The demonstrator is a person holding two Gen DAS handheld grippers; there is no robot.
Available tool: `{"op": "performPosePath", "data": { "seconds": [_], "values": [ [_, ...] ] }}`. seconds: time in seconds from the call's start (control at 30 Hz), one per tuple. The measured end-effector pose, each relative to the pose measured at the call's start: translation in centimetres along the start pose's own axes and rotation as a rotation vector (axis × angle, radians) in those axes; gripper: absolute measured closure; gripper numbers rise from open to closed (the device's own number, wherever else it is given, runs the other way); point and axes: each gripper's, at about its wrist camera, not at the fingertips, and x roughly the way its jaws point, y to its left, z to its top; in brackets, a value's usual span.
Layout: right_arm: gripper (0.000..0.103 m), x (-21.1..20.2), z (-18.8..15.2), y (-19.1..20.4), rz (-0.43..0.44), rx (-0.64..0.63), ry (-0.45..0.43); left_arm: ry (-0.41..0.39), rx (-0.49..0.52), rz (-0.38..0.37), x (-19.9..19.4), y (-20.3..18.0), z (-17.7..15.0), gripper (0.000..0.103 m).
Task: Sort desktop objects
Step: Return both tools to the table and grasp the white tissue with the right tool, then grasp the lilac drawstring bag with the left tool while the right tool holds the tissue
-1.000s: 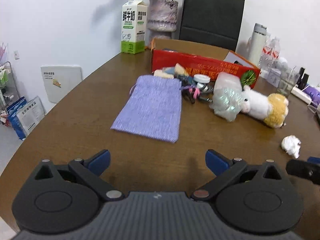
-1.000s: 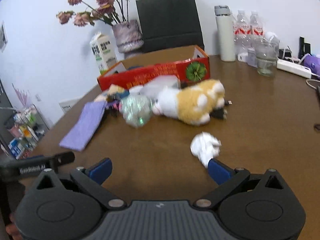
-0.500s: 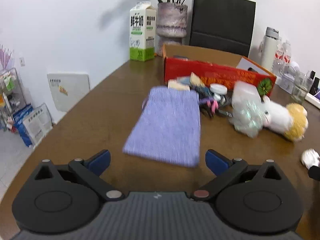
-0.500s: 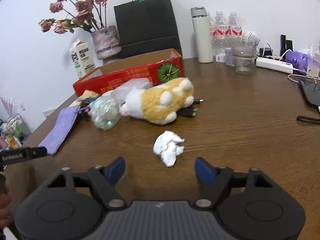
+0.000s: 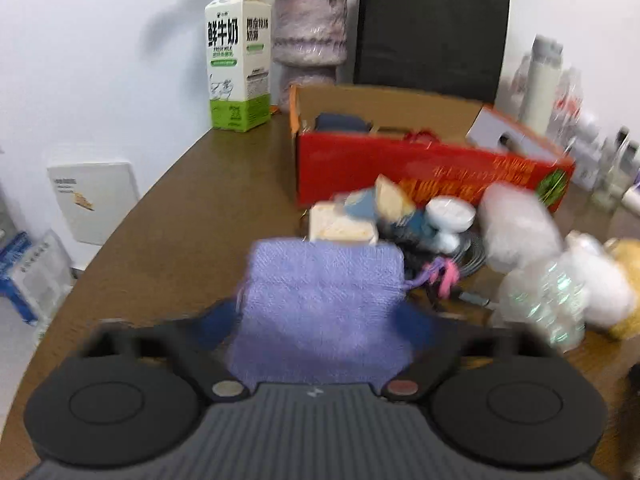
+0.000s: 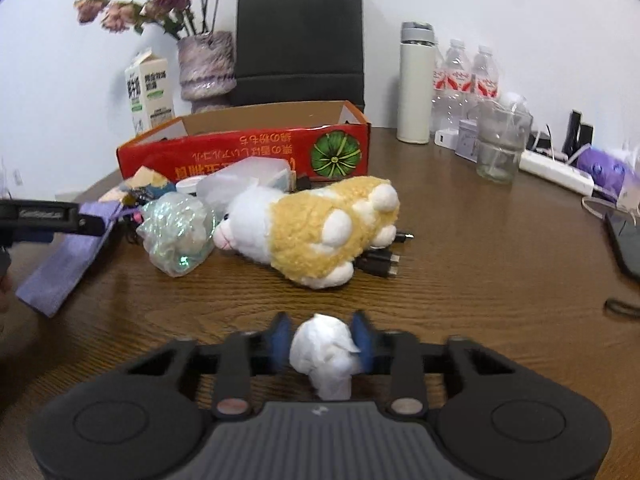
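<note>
A white wall backs a brown wood-grain worktop (image 6: 480,264) crowded with odds and ends.

The right tool (image 6: 322,340) sits low at the near edge, its jaws closing around a crumpled white paper ball (image 6: 324,354). The blue pads look to be touching the ball on both sides, though its lower part hangs in front of the tool's body and hides exactly how it is seated.

The left tool (image 5: 320,316) is smeared by motion blur in its own view. Its jaws are closing with the purple cloth pouch (image 5: 320,304) between them; the blue pads sit at the pouch's two edges, but I cannot tell whether they press on it yet. The pouch's near end is covered by the tool's body. From the right wrist view, one dark finger of the left tool (image 6: 52,216) reaches in from the left edge over the pouch (image 6: 60,268), the rest cut off.

Just beyond the pouch lies a tangle of small things too blurred to name, and beside that a clear iridescent plastic bag (image 6: 176,236) touching a white and tan plush toy (image 6: 320,232) lying on its side. Dark cable plugs (image 6: 380,260) poke out from under the toy. Behind stands a red cardboard box (image 6: 244,156), open-topped, its contents mostly hidden. Farther back are a milk carton (image 5: 238,56), a vase of dried flowers (image 6: 206,66) and a black paper bag (image 6: 300,40). To the right stand a white flask (image 6: 416,84), water bottles (image 6: 466,76) and a glass jar (image 6: 500,140).
</note>
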Motion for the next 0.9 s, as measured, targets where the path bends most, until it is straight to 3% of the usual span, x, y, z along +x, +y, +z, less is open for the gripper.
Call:
{"op": "performPosePath", "data": {
  "seconds": [0.03,0.07,0.23,0.27,0.3,0.37,0.47,0.53,0.67,0.77,0.9],
  "values": [
    [0.085,0.1,0.2,0.2,0.008,0.0,0.007,-0.022,0.002,0.031,-0.4,-0.1,-0.4,0.062],
    [0.085,0.1,0.4,0.3,0.017,0.003,0.011,-0.027,0.01,0.037,-0.7,-0.1,-0.7,0.069],
    [0.086,-0.3,1.0,1.6,0.046,-0.035,0.008,-0.054,-0.014,0.004,-2.9,0.9,-2.1,0.074],
    [0.086,-0.5,1.2,1.8,0.055,-0.038,0.001,-0.062,-0.029,-0.011,-3.4,1.4,-2.3,0.081],
    [0.086,-0.9,1.6,2.1,0.069,-0.039,-0.011,-0.064,-0.044,-0.021,-3.9,1.8,-2.3,0.099],
    [0.086,-1.8,2.3,2.3,0.094,-0.033,-0.041,-0.068,-0.094,-0.041,-5.2,2.9,-1.9,0.099],
    [0.086,-3.0,3.7,2.5,0.127,-0.026,-0.092,-0.151,-0.102,-0.05,-7.4,3.8,-1.1,0.099],
    [0.086,-3.4,4.4,2.7,0.13,-0.035,-0.114,-0.177,-0.088,-0.022,-7.7,4.0,-0.9,0.09],
    [0.086,-3.6,4.7,2.7,0.152,-0.023,-0.123,-0.105,-0.032,-0.006,-5.6,3.6,-1.4,0.089],
    [0.086,-3.5,4.5,2.6,0.155,-0.02,-0.117,-0.108,-0.05,0.01,-5.5,3.6,-1.6,0.102],
    [0.086,-3.7,4.7,2.0,0.15,-0.015,-0.126,-0.198,-0.087,-0.027,-8.3,4.4,-0.4,0.102]
  ]
}}
